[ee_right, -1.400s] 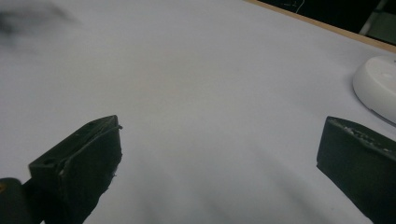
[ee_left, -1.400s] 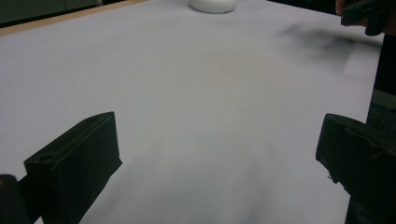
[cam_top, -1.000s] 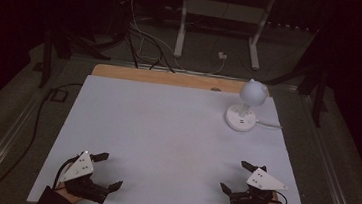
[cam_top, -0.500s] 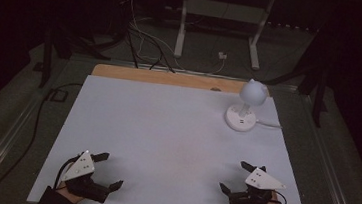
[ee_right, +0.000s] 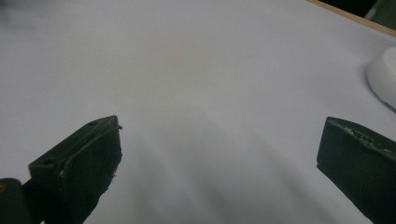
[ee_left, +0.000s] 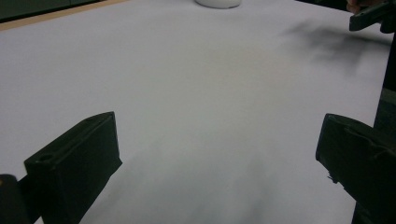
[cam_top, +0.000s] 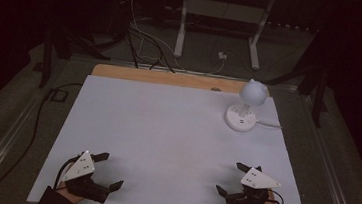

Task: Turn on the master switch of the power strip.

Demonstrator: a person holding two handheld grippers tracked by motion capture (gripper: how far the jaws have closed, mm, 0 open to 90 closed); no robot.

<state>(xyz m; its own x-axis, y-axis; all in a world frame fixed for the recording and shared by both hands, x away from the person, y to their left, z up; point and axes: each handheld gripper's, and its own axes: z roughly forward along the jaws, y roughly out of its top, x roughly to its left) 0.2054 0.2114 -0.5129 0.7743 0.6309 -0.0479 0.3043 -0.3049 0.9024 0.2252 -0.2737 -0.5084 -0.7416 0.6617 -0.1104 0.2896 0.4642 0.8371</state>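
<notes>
Resting wide on smooth white table (cam_top: 166, 130): left claw (cam_top: 110, 170), right claw (cam_top: 234, 179) (both black)

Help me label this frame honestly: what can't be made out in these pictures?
- Lamp: left gripper view cuts it at the top edge, right gripper view at the right edge, leaving just its base.
- Lamp's markings and switch: too small and dim in the high view.
- Floor cables behind the table: lost in darkness.
- The person's hands: mostly under the left gripper and right gripper, cut by the high view's bottom edge.
</notes>
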